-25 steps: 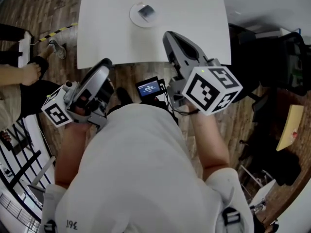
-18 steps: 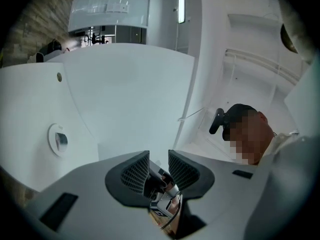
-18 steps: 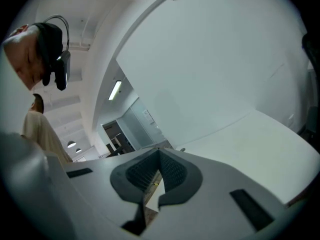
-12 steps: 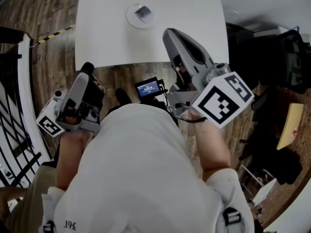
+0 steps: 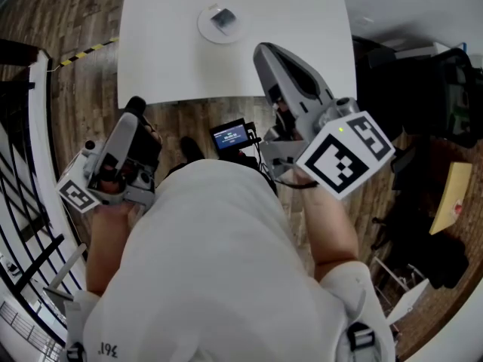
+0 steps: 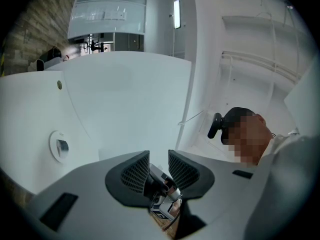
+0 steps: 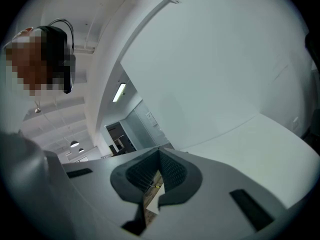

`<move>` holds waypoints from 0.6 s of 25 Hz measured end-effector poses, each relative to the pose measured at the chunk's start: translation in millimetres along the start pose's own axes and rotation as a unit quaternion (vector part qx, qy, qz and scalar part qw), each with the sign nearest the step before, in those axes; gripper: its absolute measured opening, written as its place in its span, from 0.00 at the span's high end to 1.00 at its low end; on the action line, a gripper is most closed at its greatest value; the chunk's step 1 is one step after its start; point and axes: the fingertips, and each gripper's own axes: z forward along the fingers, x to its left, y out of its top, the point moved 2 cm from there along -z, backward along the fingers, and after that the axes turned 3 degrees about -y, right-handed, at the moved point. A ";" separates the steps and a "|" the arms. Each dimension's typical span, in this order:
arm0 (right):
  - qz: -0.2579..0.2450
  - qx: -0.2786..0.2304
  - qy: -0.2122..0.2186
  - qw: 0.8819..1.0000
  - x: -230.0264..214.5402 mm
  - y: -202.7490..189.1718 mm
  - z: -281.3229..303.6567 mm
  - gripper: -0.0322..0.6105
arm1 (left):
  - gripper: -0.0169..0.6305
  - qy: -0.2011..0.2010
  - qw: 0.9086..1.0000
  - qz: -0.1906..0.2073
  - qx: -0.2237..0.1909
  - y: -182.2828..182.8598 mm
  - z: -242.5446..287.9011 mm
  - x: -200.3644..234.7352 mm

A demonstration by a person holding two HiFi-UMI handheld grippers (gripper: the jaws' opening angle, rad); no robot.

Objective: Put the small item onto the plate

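The small item (image 5: 223,19) lies on the plate (image 5: 208,26), far across the table (image 5: 302,21). The left gripper (image 5: 135,105) sits before the near-left corner, the right gripper (image 5: 261,52) over the near edge, a screen (image 5: 231,136) between them.

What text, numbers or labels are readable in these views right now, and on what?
"361", small and uncertain: on the white shirt, lower left of the head view.
Small screen below the table edge: blue display, too small to read.
Marker cubes: black square patterns, no letters.
Small item on the plate: no label legible.
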 end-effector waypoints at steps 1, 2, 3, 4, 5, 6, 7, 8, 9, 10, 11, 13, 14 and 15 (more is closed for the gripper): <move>-0.003 0.000 -0.001 1.000 -0.6 -0.6 0.1 0.95 | 0.79 0.000 1.000 -0.001 0.001 -0.8 0.1 0.5; -0.004 0.000 -0.002 1.000 -1.3 -1.0 0.4 0.95 | 0.79 0.001 1.000 -0.002 0.002 -1.7 0.3 0.8; -0.003 0.000 -0.003 1.000 -2.3 -2.1 0.3 0.95 | 0.79 0.001 1.000 -0.003 0.004 -2.9 0.6 0.9; 0.000 0.000 -0.004 1.000 -3.6 -3.3 0.0 0.95 | 0.79 0.001 1.000 -0.005 0.006 -4.6 0.7 1.0; 0.002 0.001 -0.006 1.000 -4.8 -4.3 -0.4 0.95 | 0.79 0.002 1.000 -0.007 0.009 -6.6 0.3 1.3; 0.003 0.001 -0.007 1.000 -5.8 -5.1 -0.7 0.95 | 0.79 0.002 1.000 -0.009 0.012 -8.6 -0.6 1.9; 0.004 0.002 -0.008 1.000 -6.5 -5.8 -0.9 0.95 | 0.79 0.002 1.000 -0.010 0.014 -10.4 -1.0 2.3; 0.004 0.003 -0.009 1.000 -6.9 -6.4 -1.0 0.95 | 0.79 0.002 1.000 -0.012 0.016 -11.7 0.1 2.0; 0.003 0.003 -0.010 1.000 -7.1 -6.9 -1.0 0.95 | 0.79 0.002 1.000 -0.013 0.018 -12.6 1.7 1.2; 0.003 0.003 -0.010 1.000 -7.2 -7.3 -0.9 0.95 | 0.79 0.001 1.000 -0.013 0.020 -13.1 2.7 0.6; 0.003 0.003 -0.010 1.000 -7.2 -7.4 -0.8 0.95 | 0.79 0.001 1.000 -0.012 0.020 -13.3 3.0 0.2; 0.002 0.003 -0.010 1.000 -7.4 -7.1 -0.6 0.95 | 0.79 0.001 1.000 -0.012 0.021 -13.4 2.3 0.7; 0.001 0.003 -0.010 1.000 -7.6 -6.9 -0.5 0.95 | 0.79 0.001 1.000 -0.012 0.021 -13.4 1.5 1.3; 0.001 0.002 -0.010 1.000 -7.9 -6.7 -0.5 0.95 | 0.79 0.002 1.000 -0.012 0.020 -13.4 0.7 1.9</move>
